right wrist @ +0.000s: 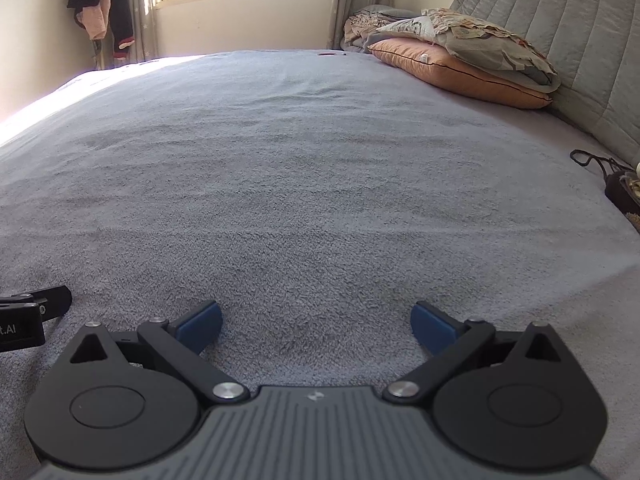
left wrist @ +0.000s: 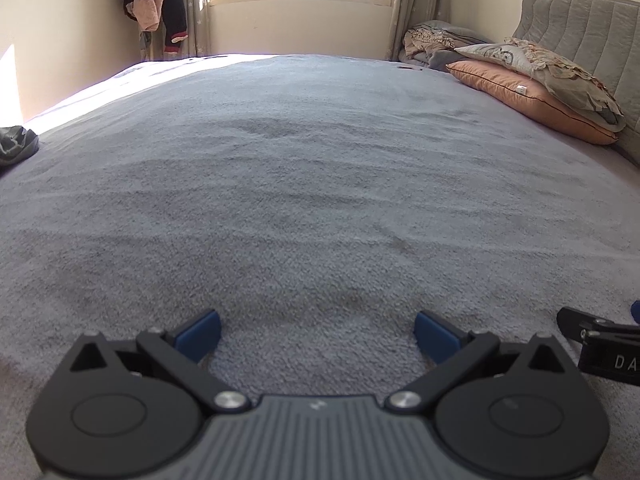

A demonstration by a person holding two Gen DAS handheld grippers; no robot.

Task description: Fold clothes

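**A:** Left wrist view: status?

**B:** The left gripper [left wrist: 318, 334] sits low over the grey bed cover [left wrist: 312, 184]. Jaws released, spread wide, nothing between the two blue pads [left wrist: 200, 334]. At the right edge a black part of the right gripper [left wrist: 600, 342] enters, cut off by the frame. At the left edge one dark bundle [left wrist: 16, 146] lies on the bed, mostly cropped; what it is cannot be told.

**A:** Clothes?

**B:** One cluster of dark and pink garments [left wrist: 154, 4] hangs in the far left corner beside the curtain, well apart from both grippers. No garment lies between the jaws.

**A:** Right wrist view?

**B:** The right gripper [right wrist: 316, 326] has its jaws released too, empty. The left gripper [right wrist: 28, 318] intrudes at the left edge, partly cropped. Two pillows are stacked by the headboard [right wrist: 568, 36]: one orange pillow [right wrist: 448, 70] under one patterned pillow [right wrist: 492, 46]. A folded blanket pile [right wrist: 366, 26] lies behind them. A dark item with a cord [right wrist: 616, 184] at the right edge is cropped and unidentifiable.
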